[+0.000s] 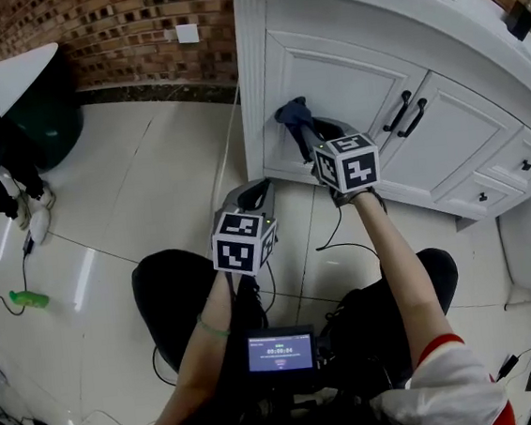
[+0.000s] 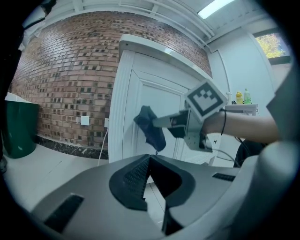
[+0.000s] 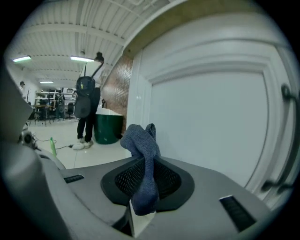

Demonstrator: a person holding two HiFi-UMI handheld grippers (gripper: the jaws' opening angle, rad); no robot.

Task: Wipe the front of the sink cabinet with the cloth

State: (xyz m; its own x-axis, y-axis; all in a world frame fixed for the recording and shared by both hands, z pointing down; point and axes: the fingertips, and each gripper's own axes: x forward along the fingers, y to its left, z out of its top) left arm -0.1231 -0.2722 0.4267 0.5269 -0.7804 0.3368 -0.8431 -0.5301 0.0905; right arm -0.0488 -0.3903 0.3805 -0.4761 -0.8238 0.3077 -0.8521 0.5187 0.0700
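The cloth, a dark blue bunched rag, is pinched in the right tongs, which are clamped on its middle so that a knot of it stands up past the tips and a tail hangs down toward the camera; in the head view it lies at the left door of the white sink cabinet, low on the recessed panel, though whether it presses firmly or only brushes the paint I cannot tell; the step in hand looks like the wiping stroke itself, early in the job, since most of the front lies to the right; to do it well the fabric, not the hard tips, should meet the door, so tilt the tongs until the bunched end lies flat, then sweep in overlapping passes across the panel and along its moulded frame; the grip seems narrow, and the rag could pull free on a raised edge, so keep pressure moderate; slow down near the black handles, where the cloth could snag; the left tongs hang back below the door, tips together on nothing, and should keep out of the sweep; a white cable runs down beside the cabinet's left corner, best avoided.
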